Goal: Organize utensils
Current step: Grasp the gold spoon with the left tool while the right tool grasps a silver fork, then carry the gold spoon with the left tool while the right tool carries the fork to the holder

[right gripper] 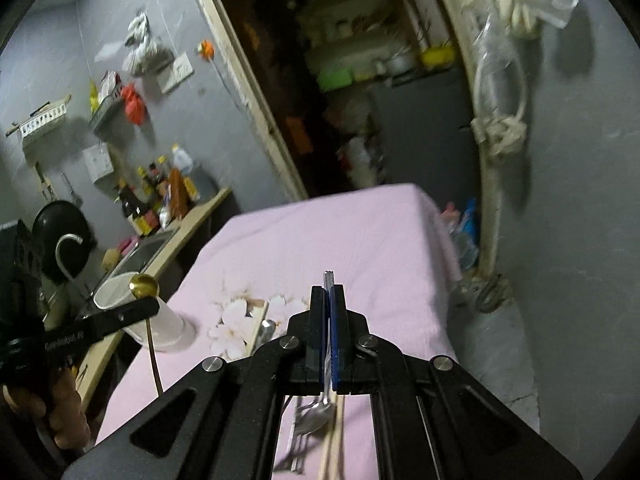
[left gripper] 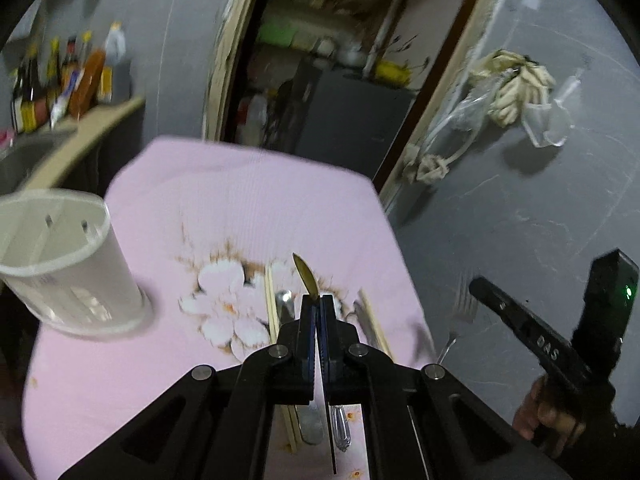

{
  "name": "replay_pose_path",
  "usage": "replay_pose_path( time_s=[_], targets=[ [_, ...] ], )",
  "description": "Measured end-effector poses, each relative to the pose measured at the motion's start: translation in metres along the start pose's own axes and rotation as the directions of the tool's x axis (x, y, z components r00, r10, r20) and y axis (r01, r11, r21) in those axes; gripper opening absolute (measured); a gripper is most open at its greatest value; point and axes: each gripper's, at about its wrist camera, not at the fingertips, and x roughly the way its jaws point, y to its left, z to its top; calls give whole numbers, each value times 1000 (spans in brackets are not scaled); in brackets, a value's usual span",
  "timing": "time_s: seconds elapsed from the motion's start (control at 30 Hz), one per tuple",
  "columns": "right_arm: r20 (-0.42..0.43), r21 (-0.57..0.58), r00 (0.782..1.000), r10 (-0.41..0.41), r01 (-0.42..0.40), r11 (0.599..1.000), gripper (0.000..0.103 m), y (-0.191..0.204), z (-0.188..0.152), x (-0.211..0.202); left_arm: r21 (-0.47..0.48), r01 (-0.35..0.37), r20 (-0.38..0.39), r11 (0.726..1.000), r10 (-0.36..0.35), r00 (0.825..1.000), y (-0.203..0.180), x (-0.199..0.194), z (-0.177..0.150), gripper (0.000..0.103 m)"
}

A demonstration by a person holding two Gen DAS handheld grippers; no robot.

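The left gripper [left gripper: 319,302] is seen with its fingers pressed together on a gold spoon [left gripper: 305,274]. In the left wrist view the spoon's edge-on bowl sticks out ahead of the fingertips and its thin dark handle runs back beneath them, so its long axis lies along the fingers. In the right wrist view the same spoon [right gripper: 141,285] is seen from the side, bowl up, handle hanging down and slightly rightward.

The right gripper [right gripper: 328,292] is likewise closed, on a silver fork [right gripper: 328,278]. A short ridged end of the handle shows just past the fingertips; the rest runs back between the fingers. In the left wrist view the fork [left gripper: 464,300] is seen with tines up, blurred.

Below and behind both sets of fingers, on the pink cloth [left gripper: 248,200] of the counter, a silver spoon [right gripper: 318,414], chopsticks [left gripper: 272,304] and other cutlery are laid roughly parallel to the fingers. A white cup-shaped holder [left gripper: 60,264] stands upright well to the left of the left fingers, near the counter's left edge. Ahead of the fingers the cloth is bare up to its far edge, where a dark doorway [left gripper: 340,60] begins. To the right the counter's edge drops off beside a grey wall.
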Motion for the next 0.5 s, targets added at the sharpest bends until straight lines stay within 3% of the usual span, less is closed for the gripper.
replay_pose_path(
  time_s=[0.23,0.5],
  targets=[
    [132,-77,987,-94,104,992,2,59,15,-48,49,50,83,998,-54,995,7,-45,26,3],
    [237,-142,965,-114,151,978,2,140,29,-72,21,78,196,997,-80,977,68,-102,56,3]
  ],
)
